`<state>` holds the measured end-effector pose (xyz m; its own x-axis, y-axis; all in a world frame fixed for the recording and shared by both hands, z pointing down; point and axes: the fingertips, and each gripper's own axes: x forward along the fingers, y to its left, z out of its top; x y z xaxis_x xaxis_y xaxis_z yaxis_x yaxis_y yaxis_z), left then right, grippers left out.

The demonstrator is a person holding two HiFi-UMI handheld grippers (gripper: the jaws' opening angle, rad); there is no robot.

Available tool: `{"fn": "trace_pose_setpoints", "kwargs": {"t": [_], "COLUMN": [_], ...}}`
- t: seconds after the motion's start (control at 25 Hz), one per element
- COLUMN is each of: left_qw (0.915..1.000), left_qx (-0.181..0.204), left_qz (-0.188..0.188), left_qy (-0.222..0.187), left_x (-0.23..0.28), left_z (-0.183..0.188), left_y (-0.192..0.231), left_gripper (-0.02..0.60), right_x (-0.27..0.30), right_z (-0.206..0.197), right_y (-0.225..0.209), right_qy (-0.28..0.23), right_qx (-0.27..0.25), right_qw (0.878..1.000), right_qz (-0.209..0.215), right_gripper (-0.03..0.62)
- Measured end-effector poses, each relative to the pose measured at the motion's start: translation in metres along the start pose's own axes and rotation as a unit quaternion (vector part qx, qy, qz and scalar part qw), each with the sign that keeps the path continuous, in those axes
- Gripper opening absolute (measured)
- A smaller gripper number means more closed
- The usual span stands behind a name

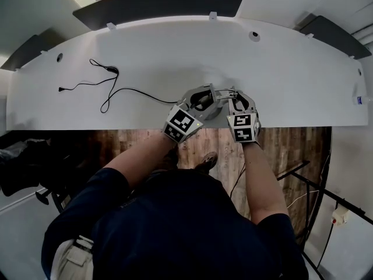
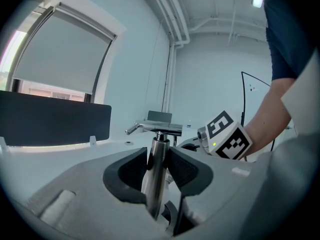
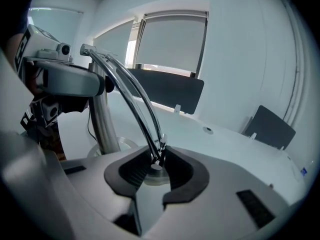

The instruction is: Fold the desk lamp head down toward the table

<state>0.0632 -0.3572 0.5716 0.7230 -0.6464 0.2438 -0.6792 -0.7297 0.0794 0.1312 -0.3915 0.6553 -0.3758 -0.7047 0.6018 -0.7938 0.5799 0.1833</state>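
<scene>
The desk lamp is chrome. Its upright post (image 2: 156, 176) stands between the pads of my left gripper (image 2: 157, 170), which is shut on it. At the post's top, a hinge (image 2: 160, 129) carries the thin curved arm (image 3: 131, 96). That arm bends down to the small pale lamp head (image 3: 153, 176), which sits low between the pads of my right gripper (image 3: 156, 166), shut on it. In the head view, both grippers, left (image 1: 203, 98) and right (image 1: 236, 99), are close together near the table's front edge and cover most of the lamp.
The white table (image 1: 175, 51) carries a loose black cable (image 1: 111, 87) left of the grippers. Dark dividers (image 1: 157, 2) line its far edge. Round grommet holes (image 1: 254, 36) sit near the back. Beyond the front edge are my legs and a wooden floor (image 1: 291, 147).
</scene>
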Motion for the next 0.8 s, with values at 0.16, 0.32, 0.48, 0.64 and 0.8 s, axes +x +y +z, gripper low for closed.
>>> {"fn": "trace_pose_setpoints", "kwargs": {"t": [0.16, 0.32, 0.48, 0.64, 0.8], "left_qw": [1.0000, 0.9995, 0.9989, 0.9994, 0.9998], "left_qx": [0.004, 0.018, 0.028, 0.012, 0.001], "left_qz": [0.002, 0.001, 0.009, 0.023, -0.007], "left_qy": [0.005, 0.027, 0.036, 0.023, -0.019], "left_x": [0.000, -0.001, -0.013, -0.036, -0.058], "left_z": [0.000, -0.003, -0.002, 0.014, 0.051], "left_y": [-0.001, -0.002, -0.001, -0.004, -0.035], "left_gripper": [0.127, 0.129, 0.130, 0.130, 0.130], "right_x": [0.001, -0.007, -0.032, -0.072, -0.119], "right_z": [-0.001, 0.007, 0.022, 0.046, 0.070], "right_y": [0.000, 0.000, 0.002, 0.011, 0.027], "right_qy": [-0.002, -0.001, -0.023, -0.066, -0.113], "right_qx": [-0.007, -0.056, -0.049, -0.008, 0.051], "right_qw": [1.000, 0.998, 0.998, 0.998, 0.992], "right_qz": [0.001, -0.009, -0.015, -0.008, 0.014], "right_gripper": [0.086, 0.103, 0.117, 0.114, 0.106]}}
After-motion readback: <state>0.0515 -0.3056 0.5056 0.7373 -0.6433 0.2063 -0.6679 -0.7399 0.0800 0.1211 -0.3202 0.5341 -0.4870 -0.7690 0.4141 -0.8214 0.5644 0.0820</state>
